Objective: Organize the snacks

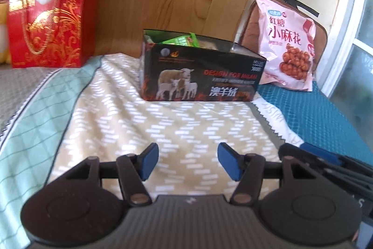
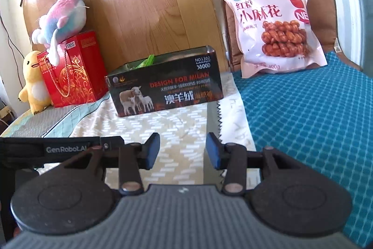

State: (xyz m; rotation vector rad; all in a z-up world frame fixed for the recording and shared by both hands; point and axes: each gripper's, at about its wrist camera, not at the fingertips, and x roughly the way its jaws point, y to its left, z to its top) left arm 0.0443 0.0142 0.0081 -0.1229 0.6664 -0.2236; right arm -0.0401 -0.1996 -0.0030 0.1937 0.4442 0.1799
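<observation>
Both claws stand spread with nothing between their blue pads: the left gripper (image 1: 187,161) and the right gripper (image 2: 183,151) hang over the patterned blanket (image 1: 186,123). Straight ahead sits the open black box (image 2: 163,83), green packets (image 1: 181,40) inside. Beyond it to the right, the pink snack bag (image 2: 272,25) leans upright against a brown cushion (image 2: 326,15), nearer the right claw.

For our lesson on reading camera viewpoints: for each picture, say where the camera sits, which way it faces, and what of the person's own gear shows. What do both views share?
Left wrist: sits behind the left tongs, facing along the bed toward the black box; its open, empty tongs show, the right tongs at the right edge.
Right wrist: sits behind the right tongs, open and empty, facing the same box from further right; the left tongs' strap shows at left.
Shared: box, pink snack bag, red gift bag, wooden board.
</observation>
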